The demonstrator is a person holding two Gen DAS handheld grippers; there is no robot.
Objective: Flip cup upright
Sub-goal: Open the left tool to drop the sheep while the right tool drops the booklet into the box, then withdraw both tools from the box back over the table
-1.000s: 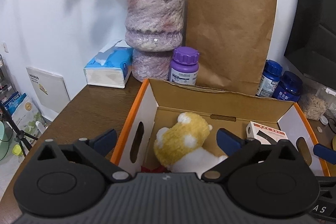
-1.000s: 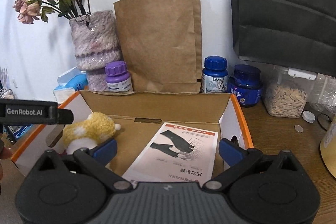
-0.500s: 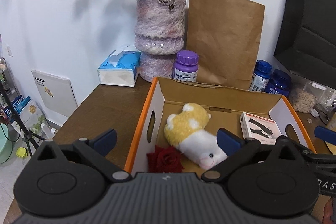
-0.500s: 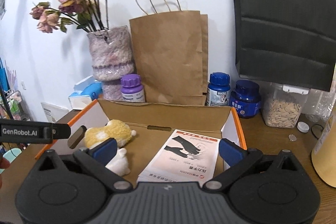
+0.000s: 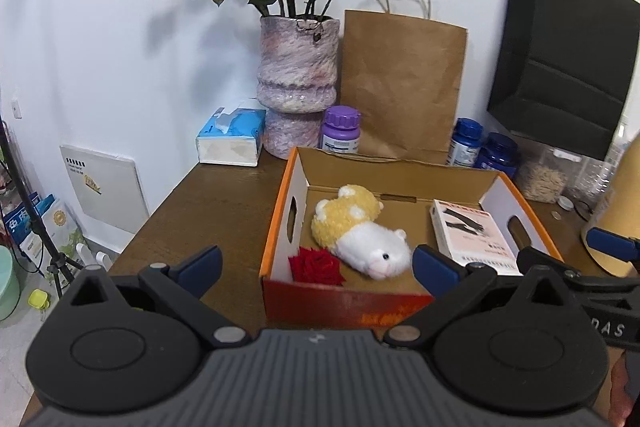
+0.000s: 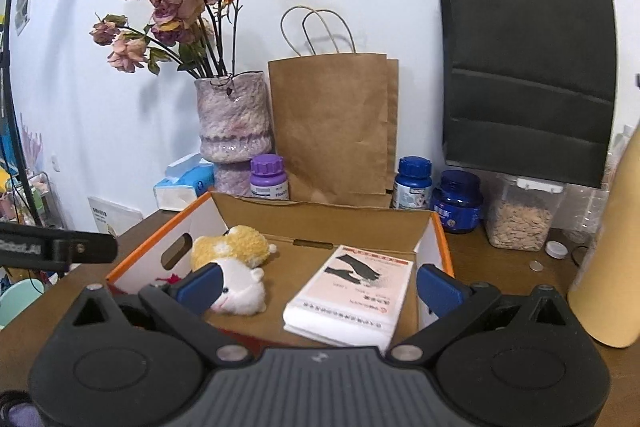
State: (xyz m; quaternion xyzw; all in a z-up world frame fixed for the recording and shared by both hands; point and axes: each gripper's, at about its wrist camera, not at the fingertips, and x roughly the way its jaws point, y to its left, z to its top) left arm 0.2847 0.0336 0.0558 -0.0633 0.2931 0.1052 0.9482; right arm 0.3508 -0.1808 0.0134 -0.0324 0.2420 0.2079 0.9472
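A tan paper cup point(image 6: 608, 251) stands at the far right of the wooden table, narrow end up and wide end down; its edge also shows in the left wrist view as the cup point(image 5: 626, 203). My right gripper point(image 6: 319, 285) is open and empty, hovering over the near side of an orange cardboard box point(image 6: 443, 247), left of the cup. My left gripper point(image 5: 316, 265) is open and empty too, in front of the box point(image 5: 280, 223). The right gripper's blue fingertip point(image 5: 612, 245) shows close beside the cup.
The box holds a plush toy point(image 5: 360, 231), a red rose point(image 5: 314, 265) and a white packet point(image 6: 352, 299). Behind it stand a vase point(image 5: 296, 83), a brown paper bag point(image 6: 332, 123), a black bag point(image 6: 528, 67), bottles point(image 6: 456, 201), a tissue box point(image 5: 232, 141) and a seed jar point(image 6: 520, 215).
Both grippers have drawn back and upward from the box. The box's front wall, more table and the tan cup at the right have come into view.
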